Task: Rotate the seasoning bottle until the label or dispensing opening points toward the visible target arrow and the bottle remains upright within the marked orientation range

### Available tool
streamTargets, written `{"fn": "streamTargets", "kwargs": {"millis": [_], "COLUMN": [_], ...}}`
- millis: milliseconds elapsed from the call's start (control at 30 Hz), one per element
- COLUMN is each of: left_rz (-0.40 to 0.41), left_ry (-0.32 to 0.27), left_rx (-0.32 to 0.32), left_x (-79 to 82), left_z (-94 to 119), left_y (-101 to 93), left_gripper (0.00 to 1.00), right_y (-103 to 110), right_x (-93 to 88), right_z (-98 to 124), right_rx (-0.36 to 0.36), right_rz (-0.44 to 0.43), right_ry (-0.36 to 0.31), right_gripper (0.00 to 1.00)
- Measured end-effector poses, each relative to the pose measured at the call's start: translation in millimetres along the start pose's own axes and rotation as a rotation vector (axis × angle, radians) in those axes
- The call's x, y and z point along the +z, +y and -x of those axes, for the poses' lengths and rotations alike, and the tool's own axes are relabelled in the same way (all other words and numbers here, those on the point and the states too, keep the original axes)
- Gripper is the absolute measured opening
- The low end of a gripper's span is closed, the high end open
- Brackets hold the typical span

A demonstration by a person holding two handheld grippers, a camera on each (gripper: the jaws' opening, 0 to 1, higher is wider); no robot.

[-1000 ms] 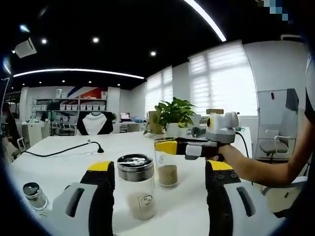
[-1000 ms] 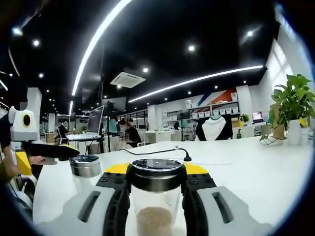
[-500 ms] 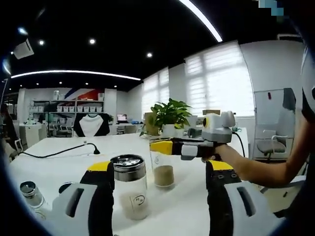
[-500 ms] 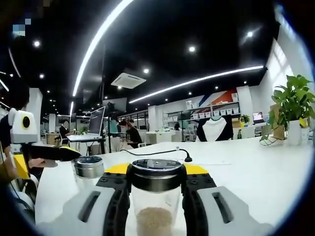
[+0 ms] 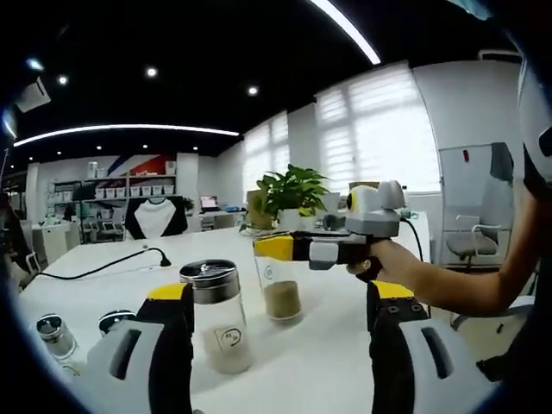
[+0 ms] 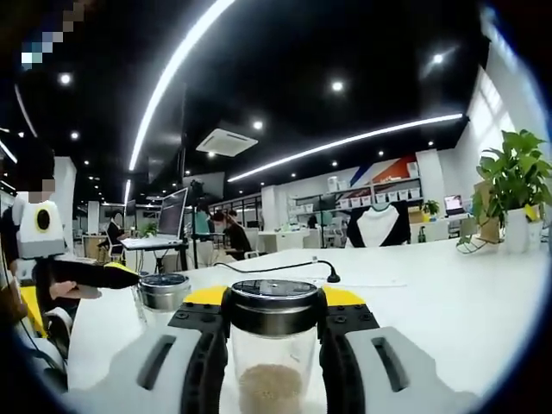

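the right gripper (image 6: 274,345) holds a seasoning bottle (image 6: 274,358) upright on the white worktop (image 6: 448,293), its yellow-tipped fingers (image 6: 205,297) closed on the glass just under the metal cap, at lower centre of the right gripper view. in the left gripper view the same bottle (image 5: 278,289) stands at centre frame with the right gripper (image 5: 297,250) reaching in from the right, a person's forearm (image 5: 448,289) behind it. the left gripper (image 5: 280,345) hangs with its fingers (image 5: 168,297) spread wide and holding nothing; a second bottle (image 5: 216,315) stands just inside its left finger, not gripped.

no target arrow or marked range can be made out on the worktop, so how far the turn has gone cannot be judged; the bottle is grasped and upright, and the turning toward the mark seems left to do. a small round label (image 5: 269,273) faces the left gripper view.

room is fair: the second bottle stands near the held one at lower left, two small jars (image 5: 53,335) sit at the far lower left, and a black cable (image 5: 103,263) lies well behind. the worktop to the right of the held bottle lies bare toward a potted plant (image 6: 509,198).
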State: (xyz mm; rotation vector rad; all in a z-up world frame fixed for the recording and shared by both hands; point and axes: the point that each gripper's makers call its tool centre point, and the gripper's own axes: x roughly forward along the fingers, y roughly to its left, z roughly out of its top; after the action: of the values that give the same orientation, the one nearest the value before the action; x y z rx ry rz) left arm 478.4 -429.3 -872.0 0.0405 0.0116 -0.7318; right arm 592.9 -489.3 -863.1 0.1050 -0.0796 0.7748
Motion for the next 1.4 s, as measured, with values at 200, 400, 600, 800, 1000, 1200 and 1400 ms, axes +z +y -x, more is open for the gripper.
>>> {"fn": "streamTargets", "kwargs": {"millis": [200, 400, 600, 800, 1000, 1200, 1400], "left_rz": [-0.017, -0.041, -0.025, -0.030, 0.020, 0.029, 0.037], "left_ry": [0.048, 0.074, 0.076, 0.054, 0.020, 0.012, -0.008], "left_rx": [0.024, 0.010, -0.016, -0.008, -0.019, -0.039, -0.082], "left_x": [-13.3, -20.3, -23.3, -20.5, -19.5, -20.8, -19.4], "left_z": [-0.4, 3.4, 2.9, 0.9, 0.0, -0.7, -1.6], "left_y": [1.8, -1.2, -8.3, -10.1, -10.5, -13.0, -19.7], "left_gripper": [0.95, 0.92, 0.95, 0.93, 0.85, 0.78, 0.72], "right_y": [2.9, 5.8, 7.7, 12.2, 18.2, 27.7, 36.6], "right_x": [-2.7, -6.1, -7.3, -5.7, -2.0, 2.8, 6.2], "right_z": [2.6, 3.1, 2.9, 5.3, 9.6, 15.4, 21.8], "right_rx": [0.003, 0.007, 0.011, 0.021, 0.035, 0.058, 0.083], "right_rz": [-0.003, -0.012, -0.012, -0.004, 0.001, 0.007, 0.016], "right_ry": [0.006, 0.013, 0.016, 0.015, 0.011, 0.005, 0.002], "right_gripper": [0.37, 0.37, 0.37, 0.37, 0.37, 0.37, 0.37]}}
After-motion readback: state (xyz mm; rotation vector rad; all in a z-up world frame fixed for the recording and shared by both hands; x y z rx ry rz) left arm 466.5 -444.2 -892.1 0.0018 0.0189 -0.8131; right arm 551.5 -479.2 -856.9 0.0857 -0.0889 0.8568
